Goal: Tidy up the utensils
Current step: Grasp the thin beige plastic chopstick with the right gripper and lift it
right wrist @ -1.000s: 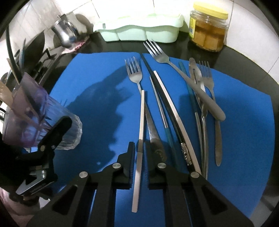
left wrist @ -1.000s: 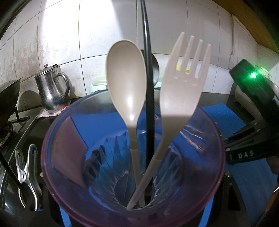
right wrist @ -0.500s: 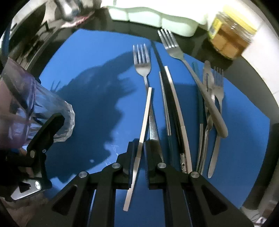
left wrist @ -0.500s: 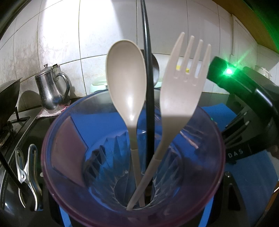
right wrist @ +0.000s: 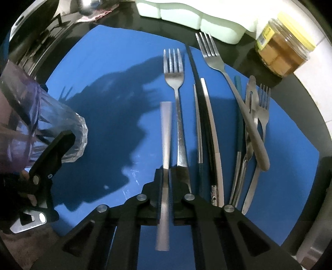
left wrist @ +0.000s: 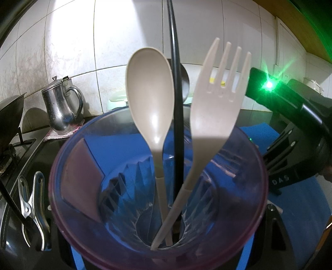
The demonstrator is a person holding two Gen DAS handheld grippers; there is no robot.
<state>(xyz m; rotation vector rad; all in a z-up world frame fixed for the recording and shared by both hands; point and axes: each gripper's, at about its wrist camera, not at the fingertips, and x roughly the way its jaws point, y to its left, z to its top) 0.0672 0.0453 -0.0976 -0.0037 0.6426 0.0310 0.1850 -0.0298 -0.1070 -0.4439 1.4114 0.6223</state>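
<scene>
My left gripper [left wrist: 161,251] is shut on a purple ribbed tumbler [left wrist: 68,187]; one finger [right wrist: 54,149] shows against its wall. In the tumbler stand a beige plastic spoon [left wrist: 149,99], a beige plastic fork [left wrist: 217,103] and a thin black utensil [left wrist: 177,103]. My right gripper [right wrist: 166,176] points down at the blue mat [right wrist: 103,72]. Its jaws are closing on a flat silver utensil handle [right wrist: 166,128], and the pads press it from both sides. In the left wrist view the right gripper [left wrist: 290,162] sits to the right of the tumbler.
On the mat lie a steel fork [right wrist: 176,83], long thin chopsticks [right wrist: 207,124] and several more forks [right wrist: 249,116] to the right. Behind stand a mint-green container [right wrist: 197,16] and a yellow-lidded jar [right wrist: 284,52]. A steel jug [left wrist: 60,110] and a metal clip [left wrist: 33,203] sit left.
The right gripper has tipped further down over the mat, and its jaws have narrowed onto the silver handle, which now lies straight between them. The left gripper and tumbler have not moved.
</scene>
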